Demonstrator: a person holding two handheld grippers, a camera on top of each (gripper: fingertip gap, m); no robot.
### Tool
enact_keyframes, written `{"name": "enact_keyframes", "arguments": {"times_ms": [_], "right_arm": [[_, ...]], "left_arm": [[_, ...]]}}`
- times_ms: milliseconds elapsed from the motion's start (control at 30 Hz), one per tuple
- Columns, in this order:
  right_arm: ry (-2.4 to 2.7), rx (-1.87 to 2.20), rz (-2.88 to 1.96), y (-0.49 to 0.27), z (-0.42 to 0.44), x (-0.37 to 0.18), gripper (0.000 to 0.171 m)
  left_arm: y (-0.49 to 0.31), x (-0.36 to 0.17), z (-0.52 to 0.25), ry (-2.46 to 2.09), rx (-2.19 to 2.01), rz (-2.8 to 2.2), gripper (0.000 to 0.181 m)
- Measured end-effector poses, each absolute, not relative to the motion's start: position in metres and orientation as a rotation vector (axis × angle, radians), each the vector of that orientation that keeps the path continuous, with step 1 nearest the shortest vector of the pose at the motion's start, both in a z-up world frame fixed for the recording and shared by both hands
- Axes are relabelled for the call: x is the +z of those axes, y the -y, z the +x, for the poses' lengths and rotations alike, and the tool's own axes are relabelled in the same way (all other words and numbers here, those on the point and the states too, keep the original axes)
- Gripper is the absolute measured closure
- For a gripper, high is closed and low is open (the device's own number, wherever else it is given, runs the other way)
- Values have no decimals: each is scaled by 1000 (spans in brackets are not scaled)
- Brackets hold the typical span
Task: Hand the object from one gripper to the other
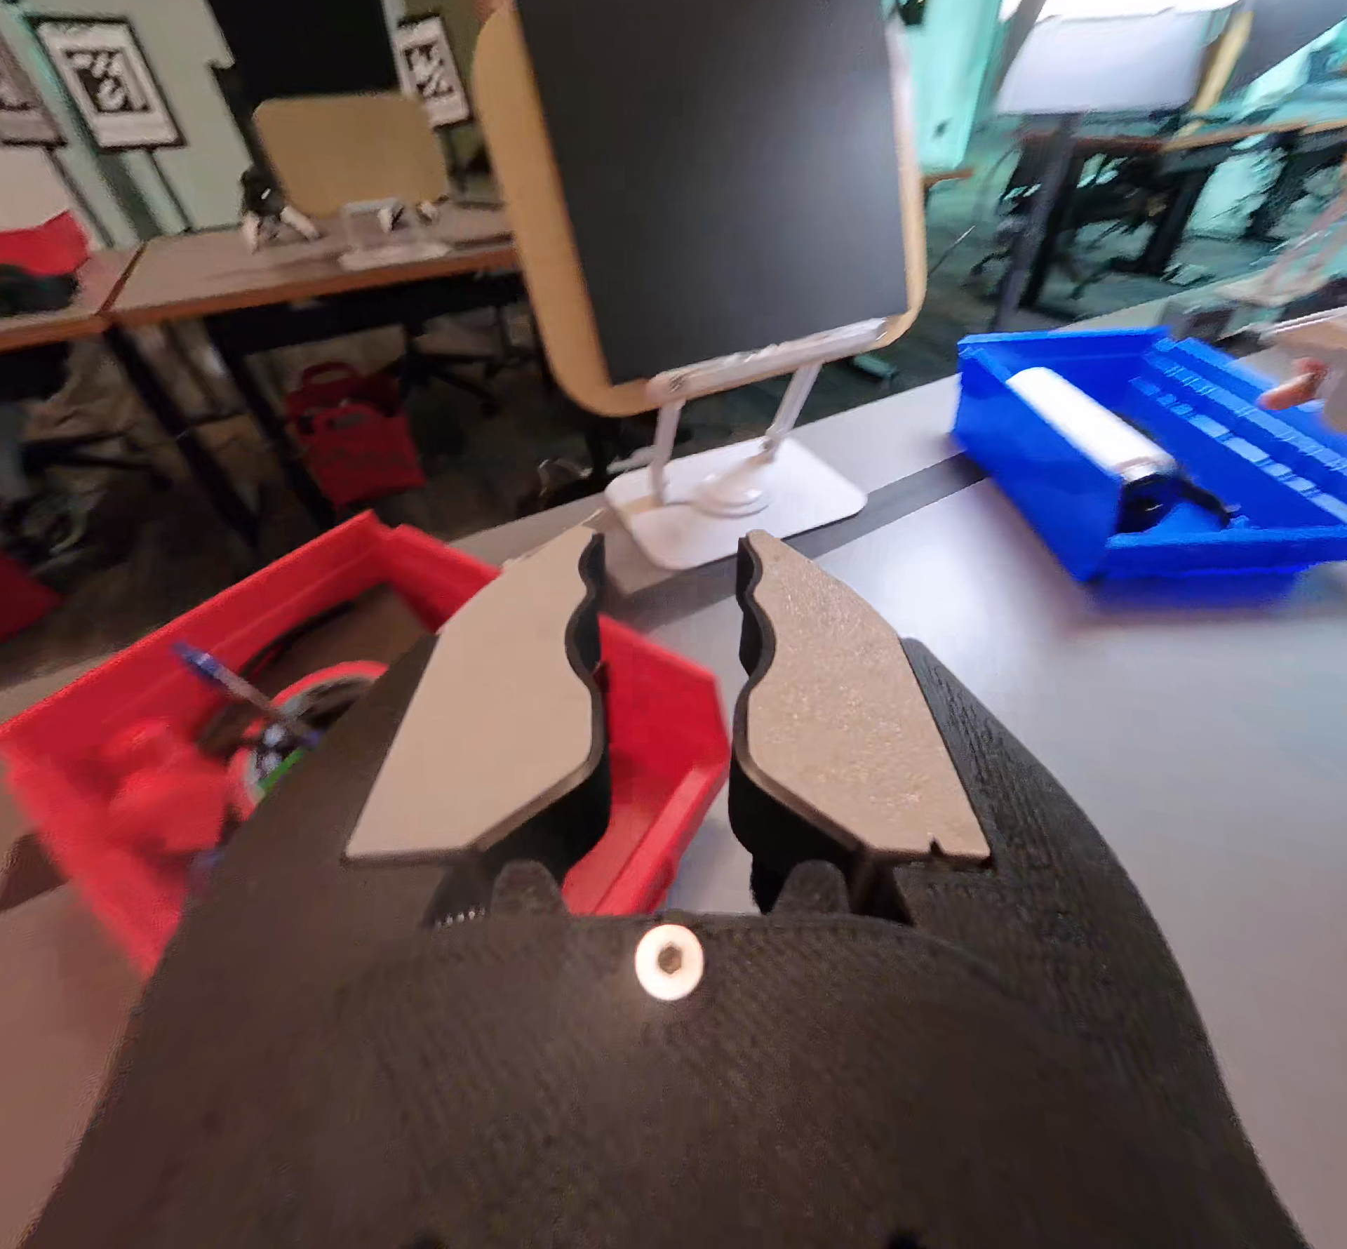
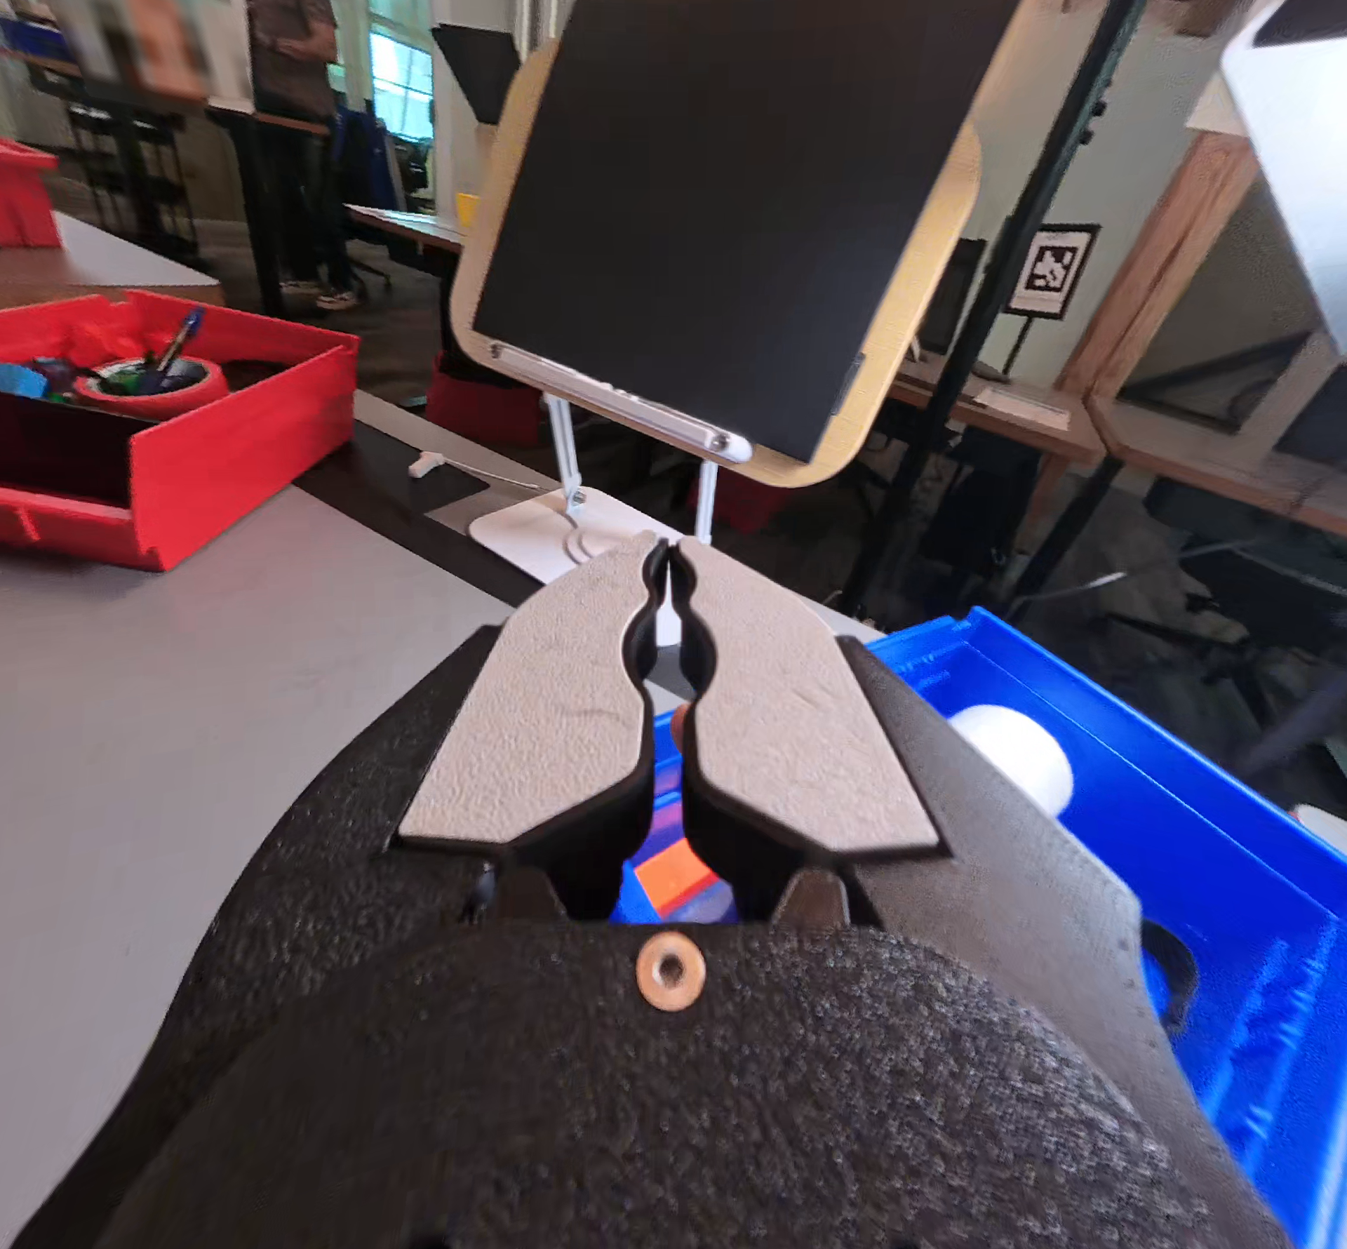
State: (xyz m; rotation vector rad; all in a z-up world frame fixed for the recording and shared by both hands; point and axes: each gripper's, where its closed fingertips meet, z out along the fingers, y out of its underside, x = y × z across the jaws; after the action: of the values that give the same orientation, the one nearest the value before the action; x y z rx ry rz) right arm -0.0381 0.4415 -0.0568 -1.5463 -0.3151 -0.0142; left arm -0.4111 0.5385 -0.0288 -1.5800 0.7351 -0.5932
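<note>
Grey table (image 1: 1020,704), left gripper (image 1: 669,547) empty with fingers spread wide above red bin (image 1: 656,740) of tape and pens, right gripper (image 2: 665,554) fingers pressed together on nothing over blue bin (image 2: 1166,849), white roller (image 1: 1086,423) lying inside blue bin, dark tablet on stand (image 1: 714,142) between bins.

Left gripper (image 1: 669,558): jaws stood apart with nothing between them, held above the near edge of the grey table (image 1: 1020,740).
Red bin (image 1: 656,740): lay below and left of the fingers, partly hidden by them; it held a roll of red tape (image 1: 321,685), a blue pen (image 1: 219,674) and blurred red items.
Blue bin (image 1: 1035,478): sat at the right on the table, well apart from the red bin, holding a white cylinder (image 1: 1086,423) with a dark end.
Dark panel (image 1: 714,135): tan-bordered, propped on a white stand (image 1: 736,492) at the table's far edge, between the bins.
</note>
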Motion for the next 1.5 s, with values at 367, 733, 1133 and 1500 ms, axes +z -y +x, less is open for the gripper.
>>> {"name": "enact_keyframes", "arguments": {"times_ms": [367,733,1133,1500], "right_arm": [[616,96,-1631,-456,-126,-118,171],[608,170,-1704,-462,-132,-142,137],[626,180,-1747,-464,-130,-156,134],[590,266,-1598,-448,-143,-100,137]], "left_arm": [[-635,-113,-478,-1003,-275,-1986,165],[-726,-153,-517,-1086,77,-2283,159],[-781,-191,-525,-488,-178,-2565,161],[-697,18,-432,-821,-463,-1881,170]]}}
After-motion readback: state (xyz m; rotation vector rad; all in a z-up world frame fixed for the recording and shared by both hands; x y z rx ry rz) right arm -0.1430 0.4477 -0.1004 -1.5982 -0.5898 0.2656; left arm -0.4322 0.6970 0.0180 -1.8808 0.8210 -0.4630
